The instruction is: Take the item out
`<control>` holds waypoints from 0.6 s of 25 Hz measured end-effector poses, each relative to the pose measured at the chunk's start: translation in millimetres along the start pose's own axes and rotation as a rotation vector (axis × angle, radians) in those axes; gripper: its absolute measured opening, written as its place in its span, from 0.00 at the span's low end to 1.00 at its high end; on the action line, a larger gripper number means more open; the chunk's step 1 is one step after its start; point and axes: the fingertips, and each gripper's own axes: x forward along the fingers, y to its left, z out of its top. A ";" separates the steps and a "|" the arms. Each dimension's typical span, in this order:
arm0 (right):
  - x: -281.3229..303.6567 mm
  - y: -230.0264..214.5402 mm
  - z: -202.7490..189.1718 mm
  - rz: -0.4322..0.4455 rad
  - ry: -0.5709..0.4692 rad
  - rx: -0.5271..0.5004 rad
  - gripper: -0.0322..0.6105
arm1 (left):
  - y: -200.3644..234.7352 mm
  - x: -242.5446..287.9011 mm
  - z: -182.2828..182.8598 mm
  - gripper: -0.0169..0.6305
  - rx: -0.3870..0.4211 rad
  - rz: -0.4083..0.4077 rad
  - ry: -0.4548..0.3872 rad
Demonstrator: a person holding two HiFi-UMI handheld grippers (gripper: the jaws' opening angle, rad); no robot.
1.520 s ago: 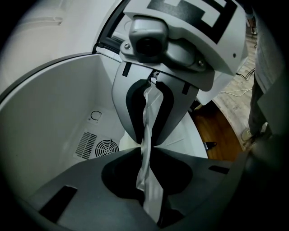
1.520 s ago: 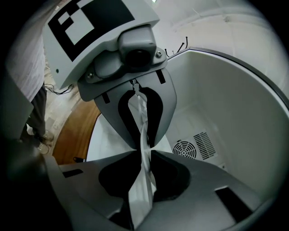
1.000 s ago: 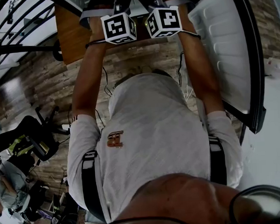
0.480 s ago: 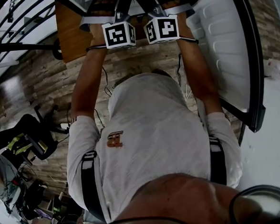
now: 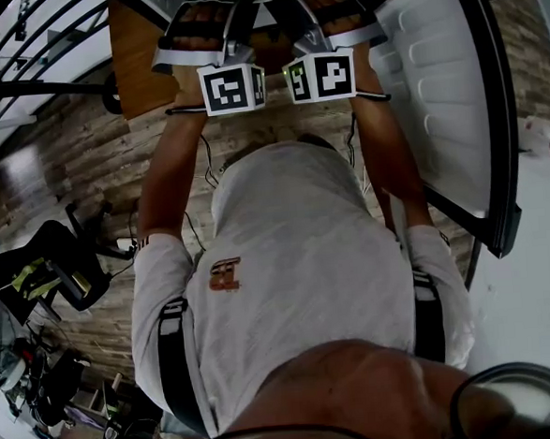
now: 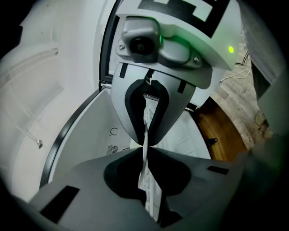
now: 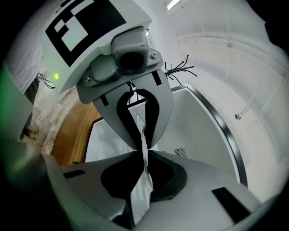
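Note:
The item is a thin white packet (image 6: 145,124), seen edge-on and hanging between the two grippers. They face each other tip to tip in front of the open white fridge compartment (image 6: 86,135). My left gripper (image 6: 145,150) is shut on the packet's edge, and the right gripper's camera head (image 6: 144,43) looks back at me from above. In the right gripper view my right gripper (image 7: 143,152) is shut on the same packet (image 7: 142,133). From the head view both marker cubes, left (image 5: 232,87) and right (image 5: 321,75), sit side by side at arm's length; the packet is hidden there.
The open fridge door (image 5: 440,90) with moulded white shelves stands at the right. A wooden panel (image 5: 142,68) is at the left of the hands, above a plank floor (image 5: 73,153). Chairs and clutter (image 5: 54,276) lie at lower left. Loose black cables (image 7: 178,70) hang by the fridge frame.
Both hands have pushed the grippers farther from the body, toward the fridge opening, still tip to tip. A person at lower left has gone out of the head view.

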 end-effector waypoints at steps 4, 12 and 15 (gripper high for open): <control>-13.8 -3.6 6.6 -0.009 -0.004 -0.008 0.12 | 3.8 -13.5 7.5 0.09 0.005 0.008 -0.010; -32.8 -6.1 20.6 -0.032 -0.013 -0.025 0.12 | 7.7 -35.5 14.8 0.09 0.018 0.033 -0.013; -37.3 -8.2 22.7 -0.039 -0.015 -0.024 0.12 | 9.9 -39.8 17.3 0.09 0.021 0.038 -0.014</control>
